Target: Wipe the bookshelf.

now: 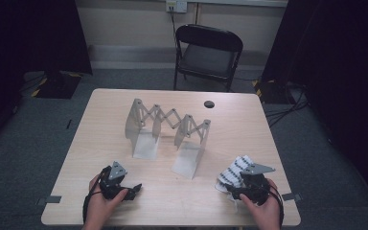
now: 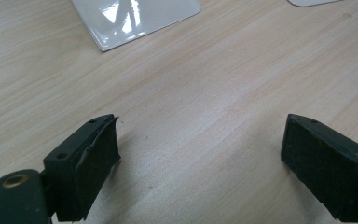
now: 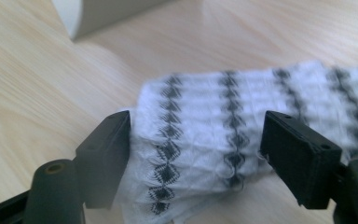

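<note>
A white cloth (image 1: pixel 234 173) with rows of black diamond patterns lies folded on the table's near right part. My right gripper (image 1: pixel 231 190) sits at its near edge. In the right gripper view the cloth (image 3: pixel 200 135) lies flat between the two jaws of this gripper (image 3: pixel 196 154); the left pad touches its edge, and the jaws stand wide apart without pinching it. My left gripper (image 1: pixel 133 189) rests low at the near left, and its jaws (image 2: pixel 200 158) are spread wide over bare wood with nothing between them.
An accordion-style folding rack (image 1: pixel 167 129) of pale panels stands at the middle of the wooden table (image 1: pixel 172 203); a panel foot (image 2: pixel 135 18) lies just beyond the left gripper. A black round cap (image 1: pixel 209 104) sits at the far side. A black folding chair (image 1: pixel 208 52) stands behind the table.
</note>
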`<action>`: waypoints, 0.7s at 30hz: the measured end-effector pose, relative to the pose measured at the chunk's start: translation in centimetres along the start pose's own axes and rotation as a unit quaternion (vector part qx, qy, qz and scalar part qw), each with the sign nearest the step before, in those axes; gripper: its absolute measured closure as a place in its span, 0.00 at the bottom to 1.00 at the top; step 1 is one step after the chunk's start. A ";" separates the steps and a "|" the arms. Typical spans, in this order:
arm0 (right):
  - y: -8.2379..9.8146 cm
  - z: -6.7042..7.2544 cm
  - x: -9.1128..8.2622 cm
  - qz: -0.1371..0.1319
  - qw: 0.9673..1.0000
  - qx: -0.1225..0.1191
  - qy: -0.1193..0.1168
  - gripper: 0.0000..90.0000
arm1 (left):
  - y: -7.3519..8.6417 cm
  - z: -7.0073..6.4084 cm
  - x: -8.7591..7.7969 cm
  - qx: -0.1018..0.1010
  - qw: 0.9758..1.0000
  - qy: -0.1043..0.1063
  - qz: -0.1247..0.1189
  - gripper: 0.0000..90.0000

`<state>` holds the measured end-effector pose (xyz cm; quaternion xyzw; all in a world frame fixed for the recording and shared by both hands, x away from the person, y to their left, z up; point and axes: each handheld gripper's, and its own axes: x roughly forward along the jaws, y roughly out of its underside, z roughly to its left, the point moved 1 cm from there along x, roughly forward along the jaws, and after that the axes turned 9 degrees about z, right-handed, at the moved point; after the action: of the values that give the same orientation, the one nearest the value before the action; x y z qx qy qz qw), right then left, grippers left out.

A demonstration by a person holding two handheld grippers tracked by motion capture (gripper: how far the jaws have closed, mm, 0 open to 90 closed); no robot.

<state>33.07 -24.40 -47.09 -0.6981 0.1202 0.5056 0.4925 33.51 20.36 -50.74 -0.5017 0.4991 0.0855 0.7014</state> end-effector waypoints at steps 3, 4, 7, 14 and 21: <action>0.8 -0.3 0.7 0.017 1.000 0.006 0.002 0.27 | 0.0 0.0 0.0 -0.001 1.000 0.000 0.000 0.12; 0.9 -0.4 1.1 0.019 1.000 0.010 -0.002 0.27 | 0.0 0.0 0.0 -0.001 1.000 0.000 0.000 0.12; 0.7 -0.5 1.6 0.020 1.000 0.007 -0.001 0.28 | 0.0 0.0 0.0 -0.001 1.000 0.000 0.000 0.12; -0.6 -0.4 3.1 0.007 1.000 -0.023 0.007 0.29 | 0.0 0.0 -0.1 0.005 1.000 -0.001 0.002 0.12; -2.2 -0.5 4.2 0.002 1.000 -0.028 -0.012 0.28 | 0.0 0.0 -0.1 0.005 1.000 -0.001 0.002 0.12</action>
<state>36.77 -22.34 -49.28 -0.7055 0.1009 0.5180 0.4731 33.48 20.41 -50.71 -0.4973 0.4998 0.0850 0.7040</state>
